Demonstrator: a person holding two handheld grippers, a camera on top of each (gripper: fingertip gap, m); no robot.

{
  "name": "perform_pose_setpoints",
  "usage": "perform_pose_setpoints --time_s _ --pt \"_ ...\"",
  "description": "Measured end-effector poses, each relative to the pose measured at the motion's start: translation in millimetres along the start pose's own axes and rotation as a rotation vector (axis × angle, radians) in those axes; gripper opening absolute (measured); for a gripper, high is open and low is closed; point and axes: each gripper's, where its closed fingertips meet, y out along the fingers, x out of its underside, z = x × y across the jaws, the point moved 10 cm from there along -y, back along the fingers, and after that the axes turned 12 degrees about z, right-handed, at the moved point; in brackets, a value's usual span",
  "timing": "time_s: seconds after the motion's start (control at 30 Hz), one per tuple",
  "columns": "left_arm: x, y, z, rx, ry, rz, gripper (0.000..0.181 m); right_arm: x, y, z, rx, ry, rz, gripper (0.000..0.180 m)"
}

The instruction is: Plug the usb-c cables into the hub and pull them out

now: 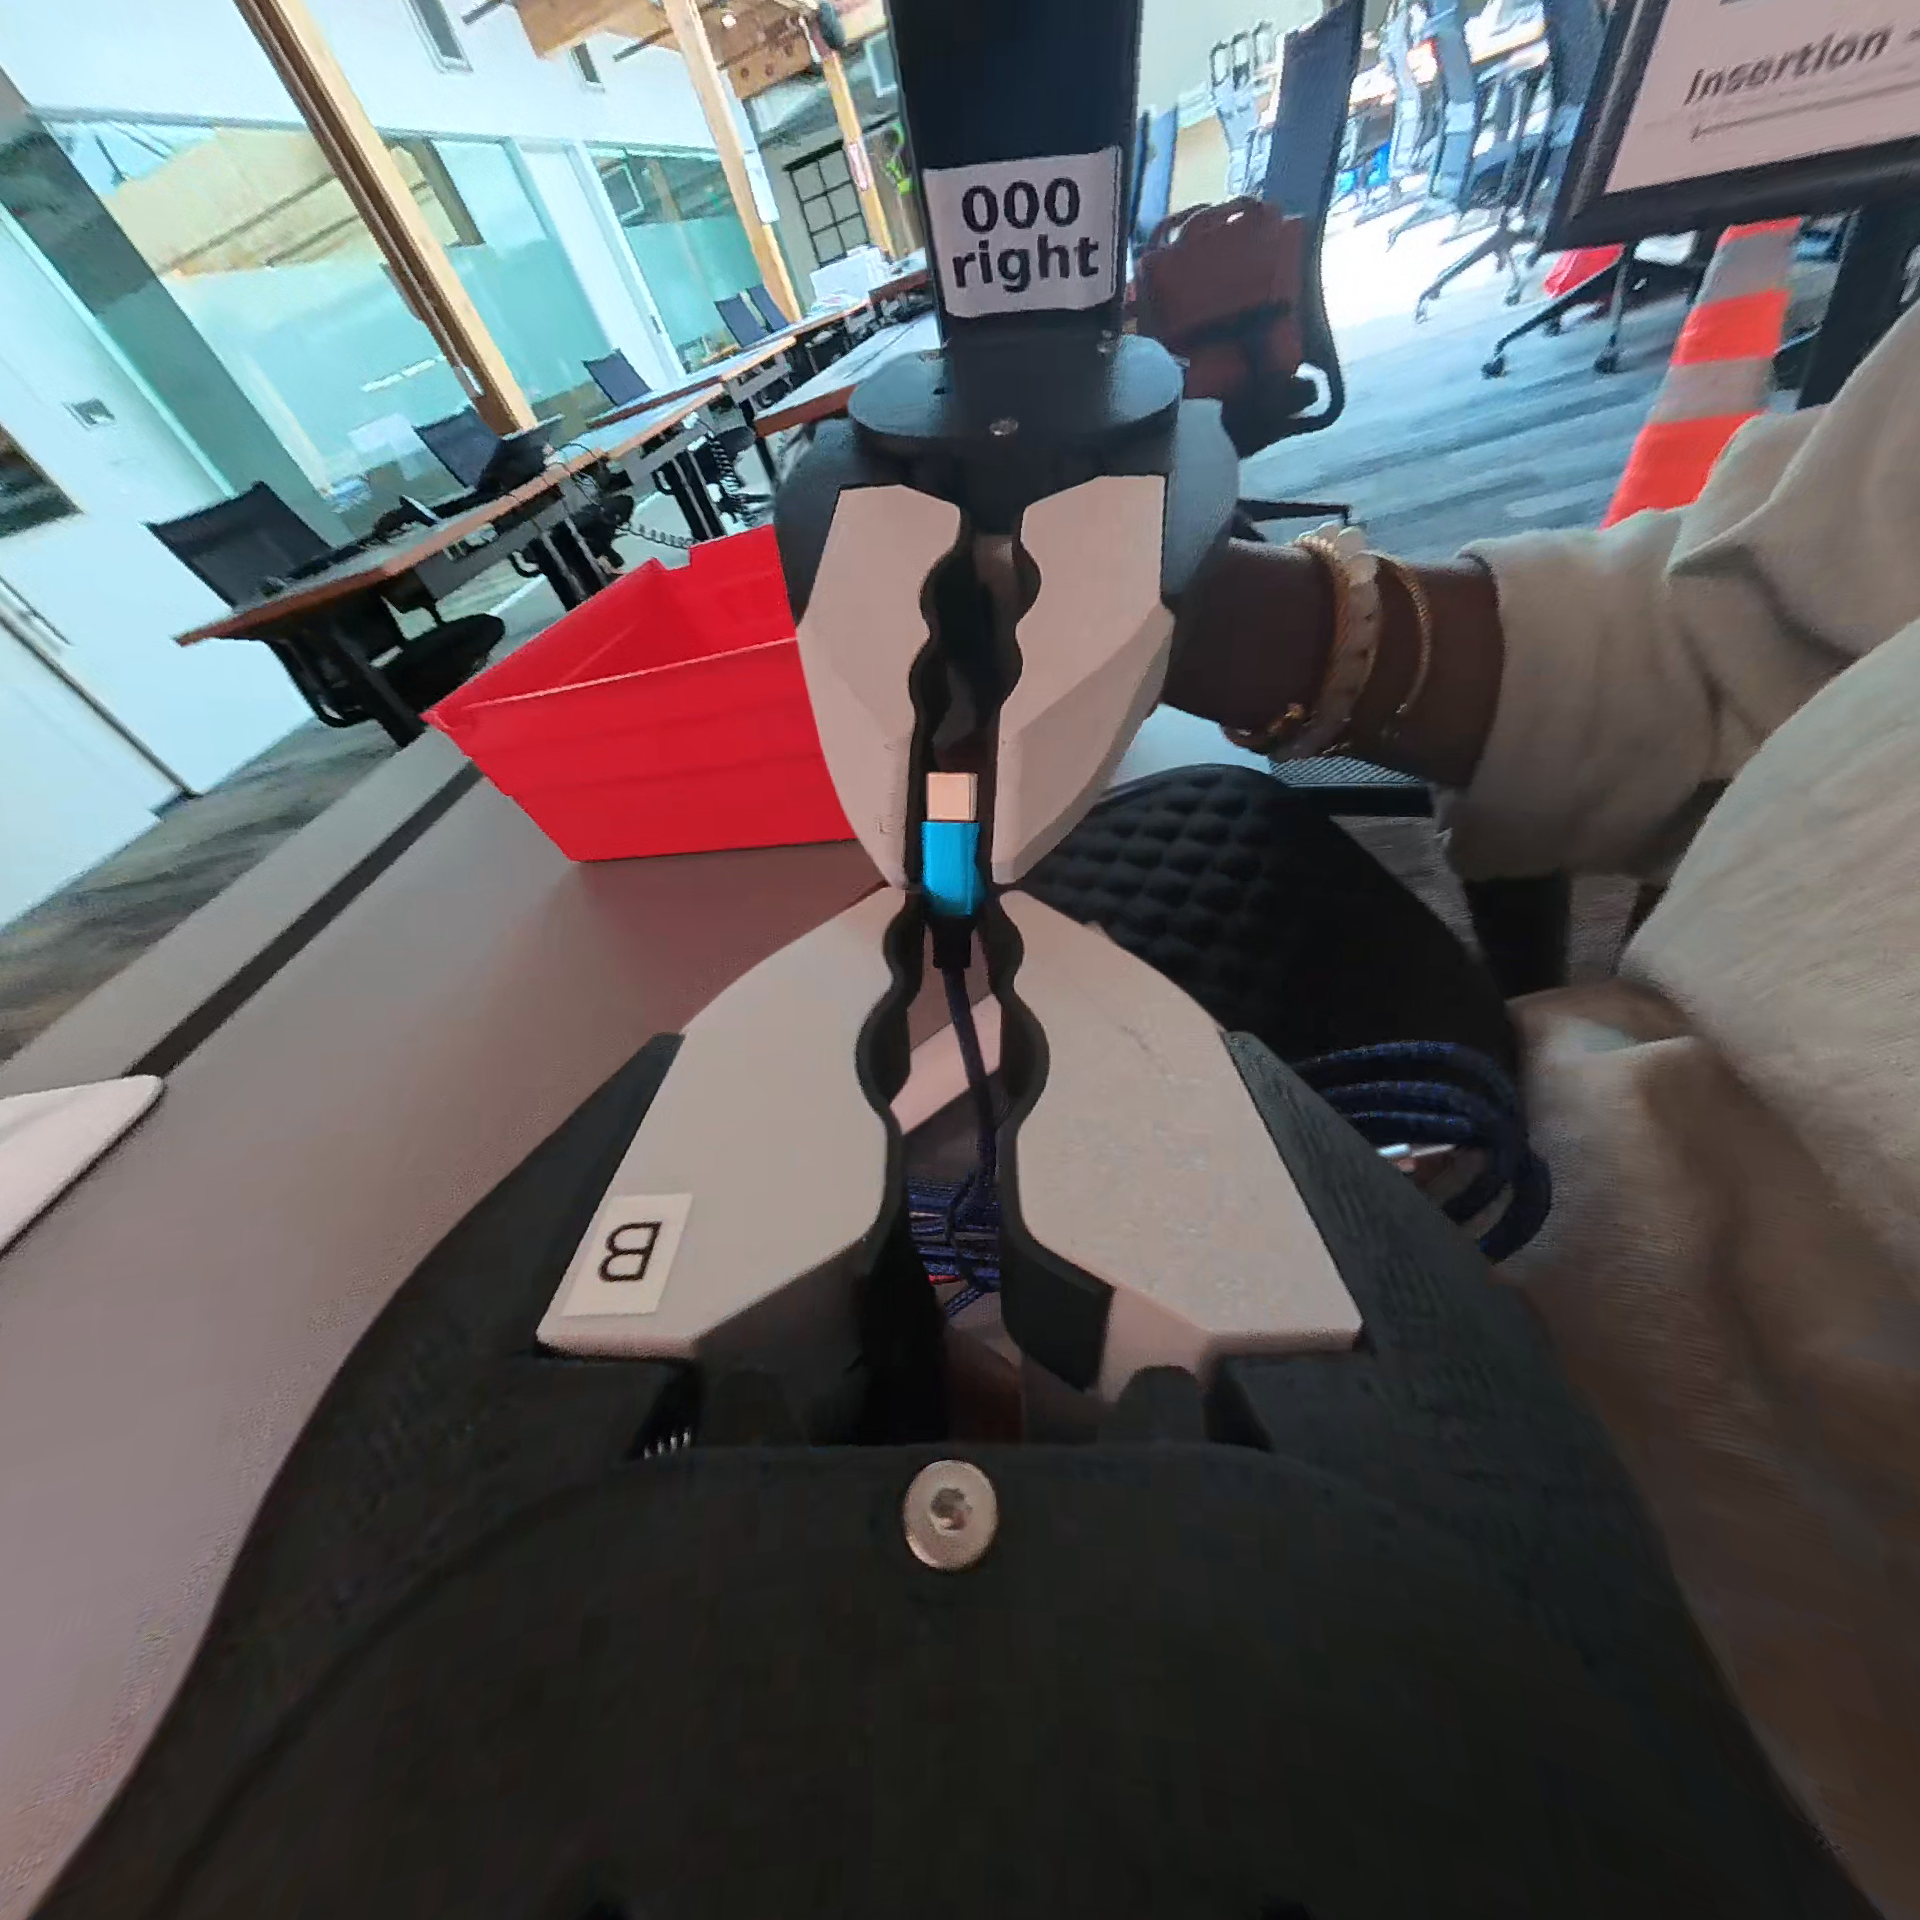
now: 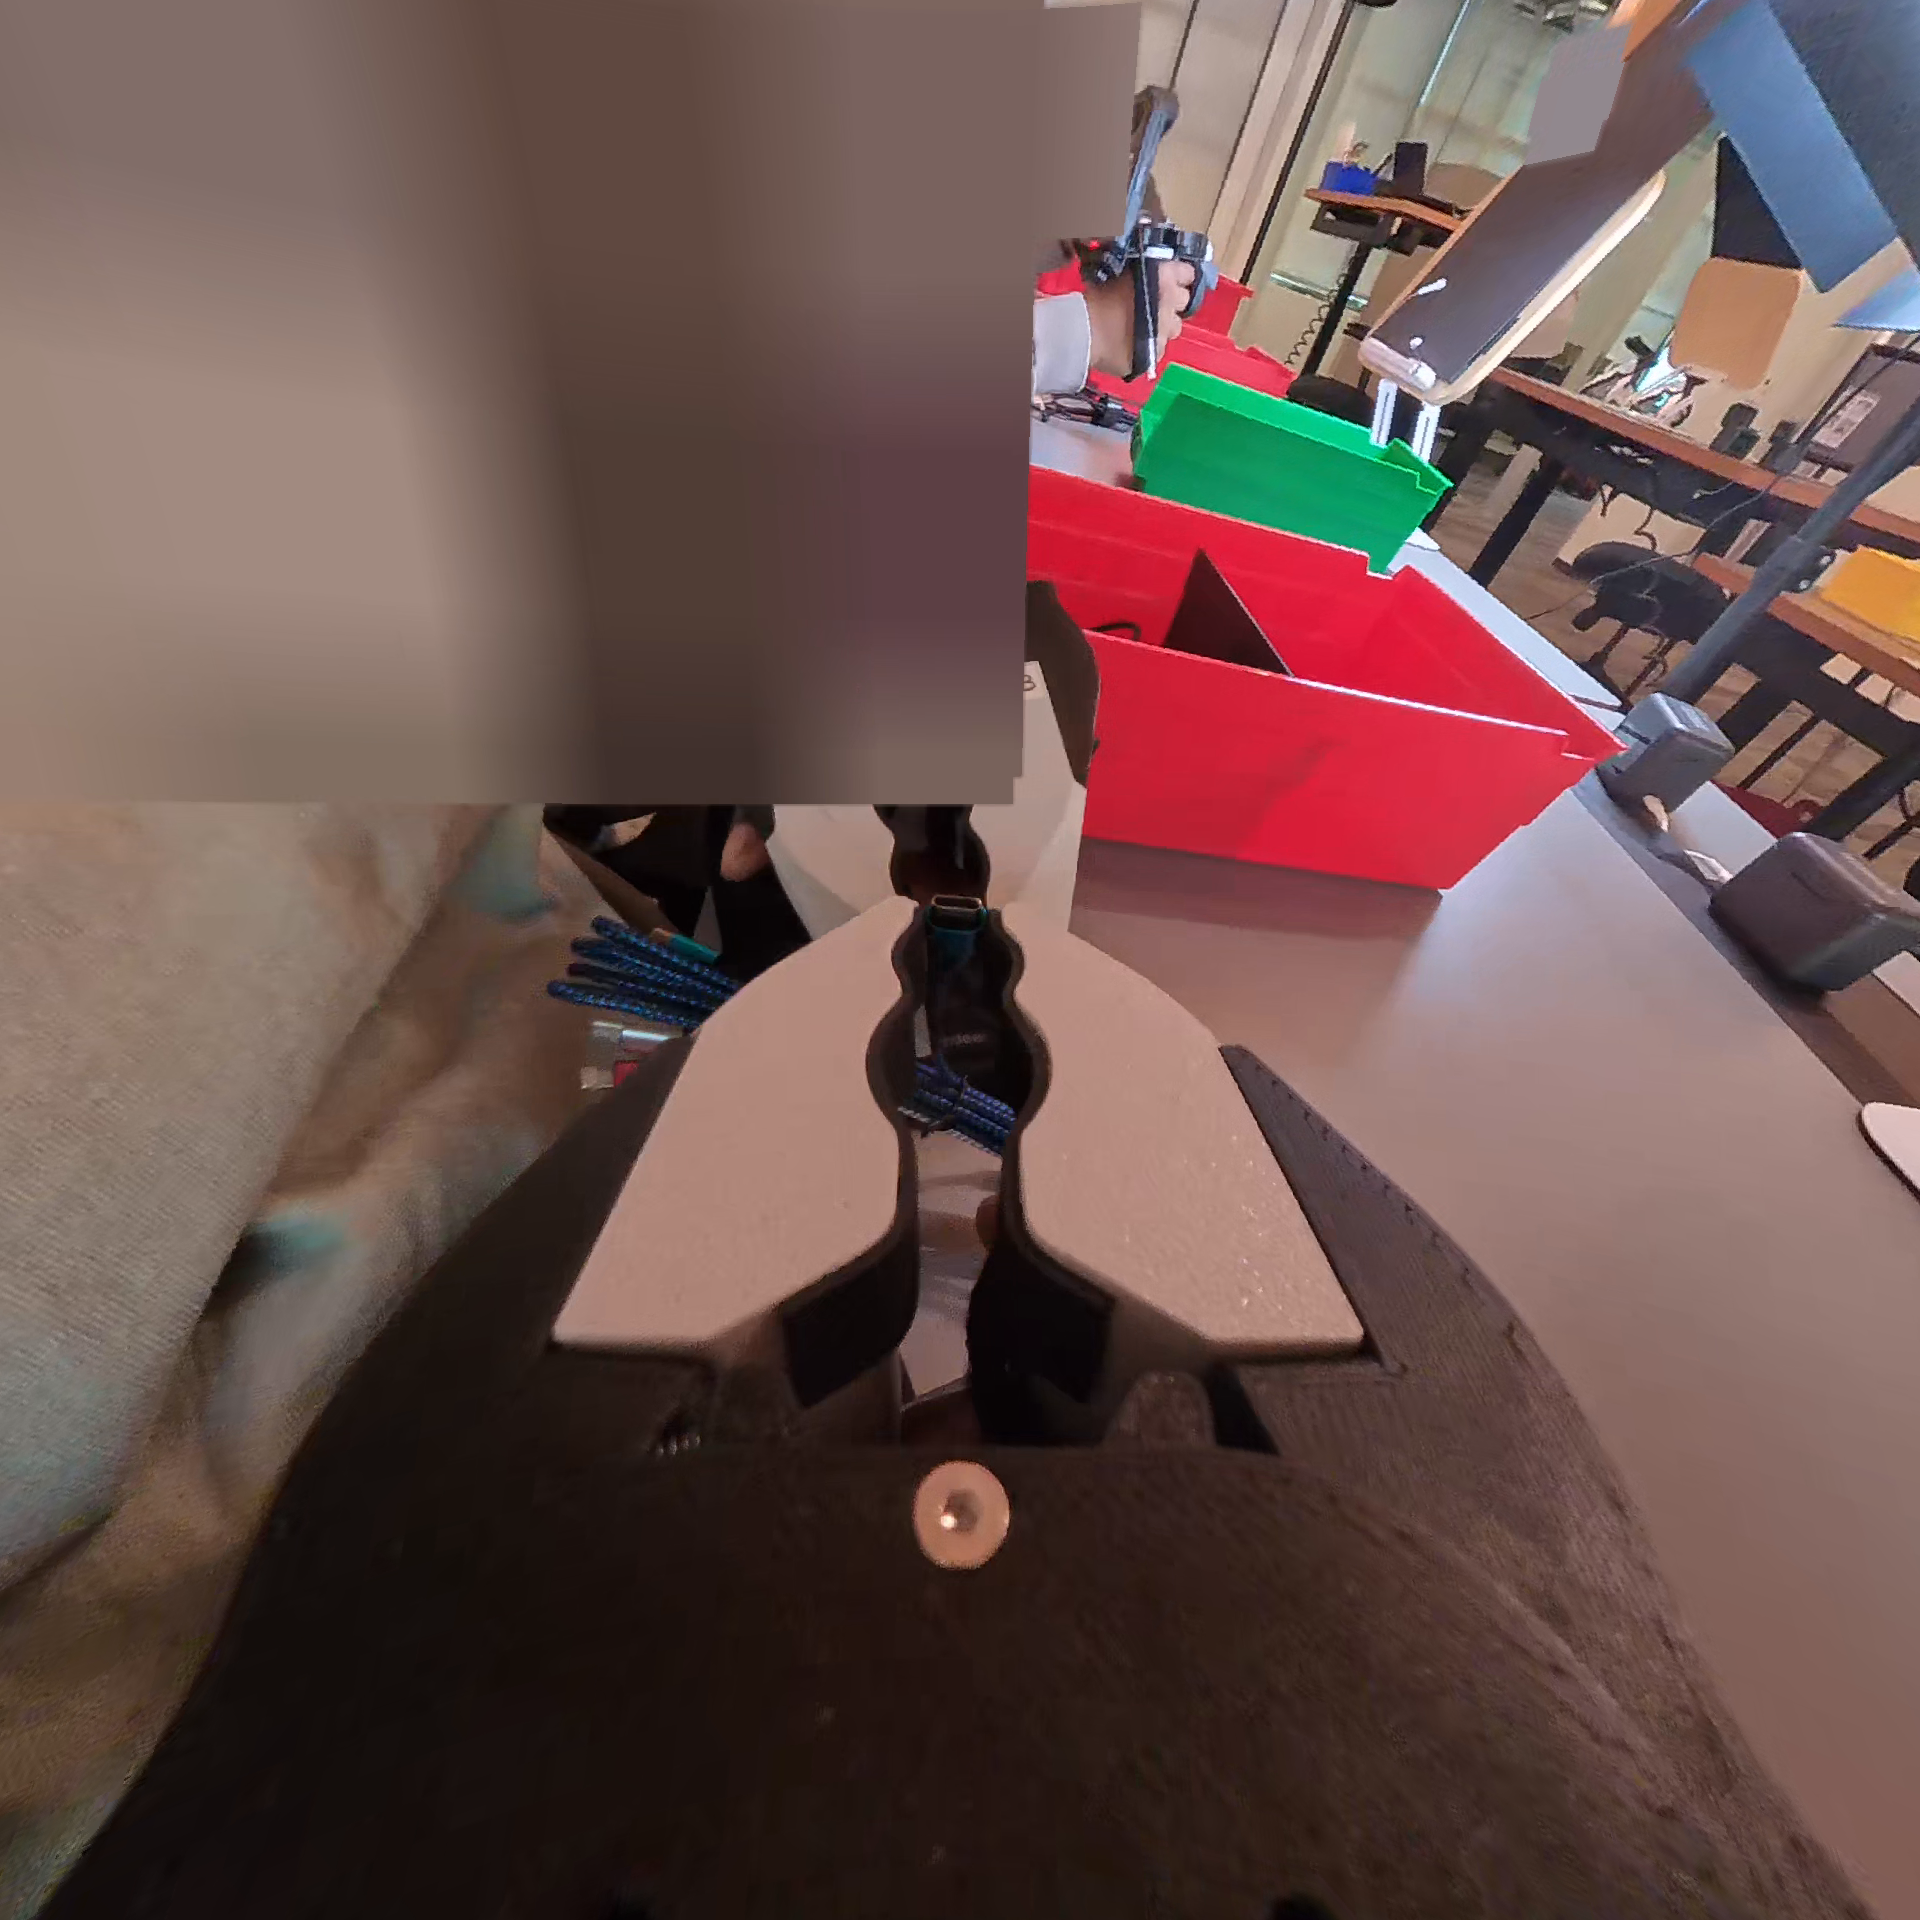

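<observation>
A blue usb-c plug (image 1: pixel 951 862) with a silver tip stands between two gripper tips that meet nose to nose above the table. My left gripper (image 1: pixel 951 899) is shut on the plug's cable end, and the dark blue braided cable (image 1: pixel 971 1049) runs back between its fingers. My right gripper (image 1: pixel 954 871) faces it from the far side, with its jaws closed around the plug's front. In the right wrist view the plug's open end (image 2: pixel 956 916) sits at my right gripper's (image 2: pixel 956 925) tips. I cannot make out the hub.
A coiled bundle of blue cables (image 1: pixel 1434 1122) (image 2: pixel 644 977) lies near the person's sleeve. A red bin (image 1: pixel 644 707) (image 2: pixel 1299 769) stands on the grey table (image 1: pixel 312 1039), with a green bin (image 2: pixel 1278 468) behind it. Grey blocks (image 2: pixel 1808 914) sit at the table's right edge.
</observation>
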Motion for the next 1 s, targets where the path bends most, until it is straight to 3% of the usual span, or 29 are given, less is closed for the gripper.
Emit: perform_pose_setpoints --time_s 0.23,0.87,1.0 --pt "3.7 -2.2 -3.0 0.076 -0.181 -0.056 0.011 5.2 1.2 -1.5 -0.041 0.004 -0.047 0.009" --pt "9.3 0.4 -1.9 0.032 -0.137 -0.138 0.007 15.9 -7.8 3.7 -0.043 0.041 -0.129 0.009" --pt "9.5 3.9 -1.3 0.011 -0.123 -0.228 0.007 18.1 -9.3 3.8 -0.023 0.047 -0.229 0.01"
